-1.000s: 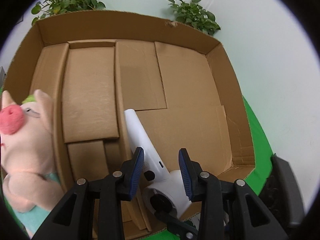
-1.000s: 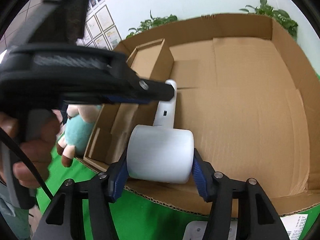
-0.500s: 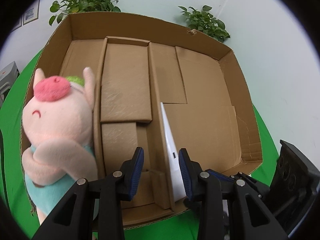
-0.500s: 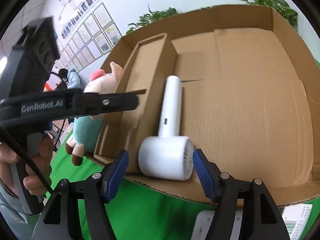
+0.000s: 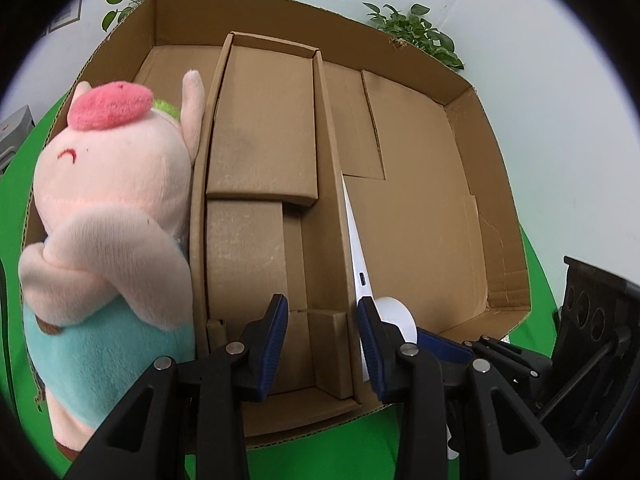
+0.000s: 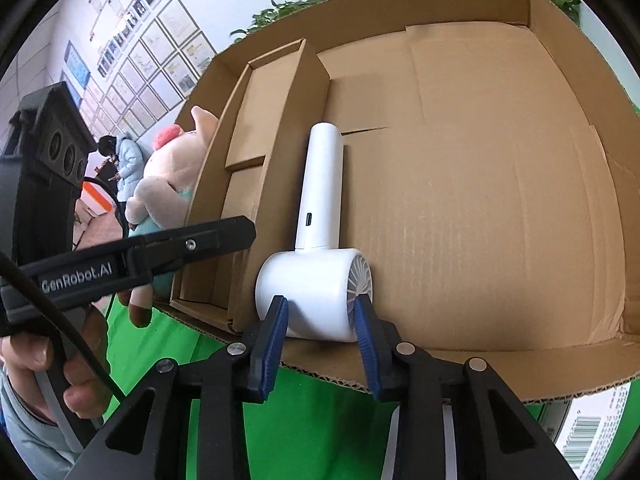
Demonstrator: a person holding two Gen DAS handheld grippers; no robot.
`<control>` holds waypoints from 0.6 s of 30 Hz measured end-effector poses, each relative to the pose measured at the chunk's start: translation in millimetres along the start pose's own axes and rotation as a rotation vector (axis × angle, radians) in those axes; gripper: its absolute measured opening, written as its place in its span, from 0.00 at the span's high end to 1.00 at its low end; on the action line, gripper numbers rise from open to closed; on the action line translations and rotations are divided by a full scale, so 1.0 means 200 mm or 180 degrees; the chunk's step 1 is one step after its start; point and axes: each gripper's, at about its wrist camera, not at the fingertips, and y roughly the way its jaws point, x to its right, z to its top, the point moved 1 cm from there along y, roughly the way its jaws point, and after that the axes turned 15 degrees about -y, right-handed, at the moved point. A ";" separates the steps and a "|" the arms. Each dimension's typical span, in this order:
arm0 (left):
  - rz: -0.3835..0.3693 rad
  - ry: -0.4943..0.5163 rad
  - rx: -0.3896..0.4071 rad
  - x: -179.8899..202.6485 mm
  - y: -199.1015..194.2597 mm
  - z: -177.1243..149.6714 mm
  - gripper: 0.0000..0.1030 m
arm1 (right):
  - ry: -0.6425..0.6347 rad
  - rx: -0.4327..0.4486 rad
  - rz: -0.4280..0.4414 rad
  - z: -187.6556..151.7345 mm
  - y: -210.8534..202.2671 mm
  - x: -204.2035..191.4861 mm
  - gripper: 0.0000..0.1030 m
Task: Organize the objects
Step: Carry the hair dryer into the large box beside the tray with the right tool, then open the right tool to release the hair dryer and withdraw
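A white handheld fan [image 6: 320, 200] lies in the wide right part of the cardboard box [image 6: 480, 200], its handle along the inner divider. My right gripper [image 6: 320, 316] hovers over the box's front wall. Its jaws are closing with nothing between them, and the fan's head sits just beyond the tips. My left gripper [image 5: 320, 320] hangs open and empty above the divider [image 5: 328, 200], with the fan [image 5: 394, 316] just right of it. A pink plush pig [image 5: 108, 200] in a teal shirt sits at the box's left side.
A cardboard insert [image 5: 260, 140] with low steps fills the box's middle-left. Potted plants [image 5: 416, 32] stand behind the box [image 5: 480, 140], on a green cloth [image 6: 320, 420]. A white labelled package [image 6: 592, 432] lies at the front right. A hand [image 6: 40, 360] holds the left gripper [image 6: 192, 244].
The right gripper let go of the fan's head, which now rests in the box, opened wide, then narrowed. The left gripper drew away from the fan's handle toward the divider and the pig.
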 end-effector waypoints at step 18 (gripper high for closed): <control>0.0041 0.0025 0.0100 0.00 -0.03 -0.09 0.66 | -0.0182 0.0030 -0.0211 -0.01 -0.05 -0.06 0.62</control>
